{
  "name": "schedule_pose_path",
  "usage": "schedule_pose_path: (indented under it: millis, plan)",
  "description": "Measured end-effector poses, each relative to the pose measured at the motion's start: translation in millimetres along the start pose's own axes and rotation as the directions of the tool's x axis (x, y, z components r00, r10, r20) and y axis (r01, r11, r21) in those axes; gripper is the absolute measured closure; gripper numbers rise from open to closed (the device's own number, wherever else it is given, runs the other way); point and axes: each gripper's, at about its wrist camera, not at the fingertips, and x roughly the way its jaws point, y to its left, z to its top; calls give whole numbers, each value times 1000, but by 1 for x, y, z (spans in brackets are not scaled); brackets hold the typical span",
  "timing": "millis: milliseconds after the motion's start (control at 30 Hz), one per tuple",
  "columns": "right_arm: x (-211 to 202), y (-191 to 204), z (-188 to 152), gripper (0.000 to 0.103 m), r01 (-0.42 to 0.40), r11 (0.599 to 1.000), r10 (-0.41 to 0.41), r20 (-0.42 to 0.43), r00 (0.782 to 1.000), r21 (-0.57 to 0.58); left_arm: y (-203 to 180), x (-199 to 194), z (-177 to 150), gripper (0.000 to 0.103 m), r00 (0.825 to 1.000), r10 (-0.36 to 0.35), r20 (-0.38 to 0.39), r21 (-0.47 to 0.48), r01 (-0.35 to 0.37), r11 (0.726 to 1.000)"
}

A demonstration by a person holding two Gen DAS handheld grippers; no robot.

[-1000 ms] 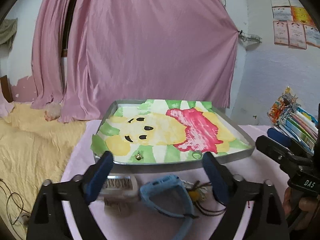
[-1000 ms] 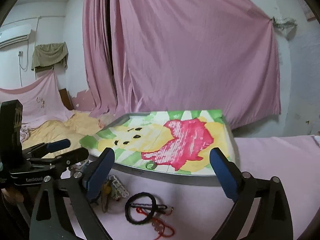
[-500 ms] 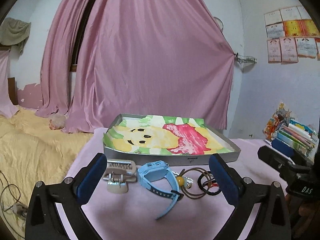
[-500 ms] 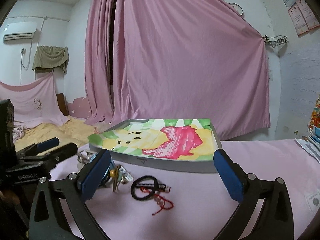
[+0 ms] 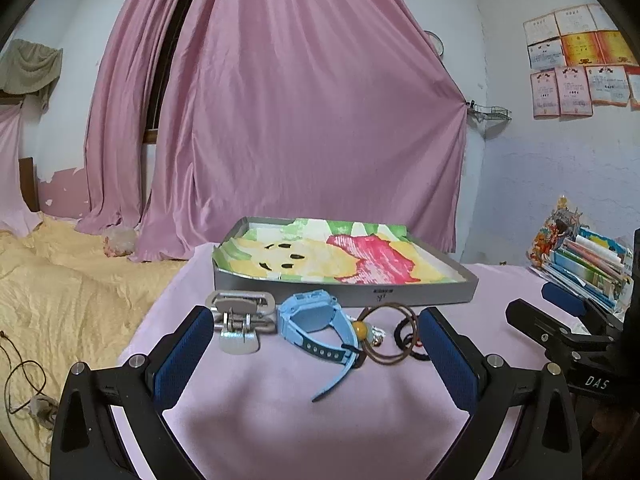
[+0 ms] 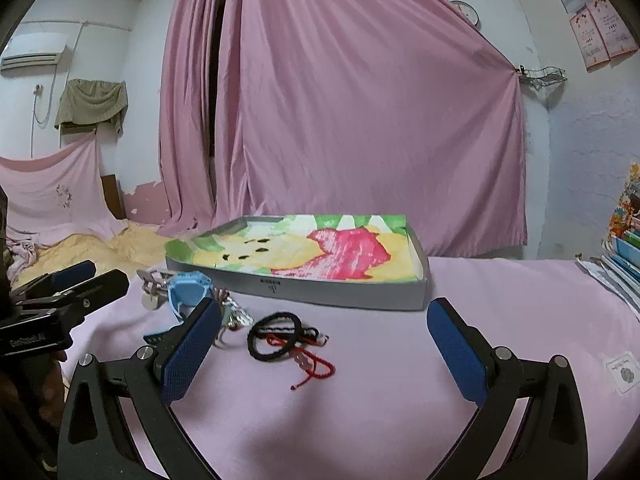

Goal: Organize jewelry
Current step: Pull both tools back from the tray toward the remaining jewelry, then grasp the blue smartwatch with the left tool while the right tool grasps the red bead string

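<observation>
Tray point(image 5: 344, 294) behind watch point(image 5: 316, 320), buckle point(image 5: 240, 316) left of watch, bracelets point(image 5: 394, 332) right, all on table point(image 5: 280, 408).

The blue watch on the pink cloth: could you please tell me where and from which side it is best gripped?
Probably grip the blue watch across its boxy case, which stands proud of the cloth, coming from above with the open left tool straddling it. The strap lies flat and limp, and the metal clasp crowds one side.
</observation>
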Motion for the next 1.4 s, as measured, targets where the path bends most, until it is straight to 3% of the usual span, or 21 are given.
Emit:
schedule_pose_path:
  millis: [433,700,800,933,1133,1200,1333,1400]
  plan:
    - [7,-4,-10,2,10,1000,-10,-74,997,0,9,15,-12,1,993,3,-119,-27,-6,1000]
    - [15,-11,-5,2,16,1000,-15,-129,992,7,6,35,-10,1,971,-27,-237,-22,23,999]
    - [30,-15,1,2,-6,1000,6,-218,976,-3,3,44,-8,1,957,-35,-288,-17,31,999]
    - [52,-20,3,2,-76,997,76,-342,937,13,-1,55,-7,1,941,-35,-337,-5,36,999]
    - [70,-12,2,3,-140,989,102,-430,897,-57,-7,69,-3,1,922,-34,-387,20,45,999]
    - [74,-12,3,7,-163,985,116,-456,883,-65,-7,74,-2,1,917,-39,-396,20,51,998]
    - [91,-11,4,30,-208,976,146,-521,841,-63,-5,83,2,1,910,-41,-414,7,48,999]
    - [96,-8,3,36,-226,972,153,-540,828,-71,-3,87,4,1,905,-52,-422,-10,53,999]
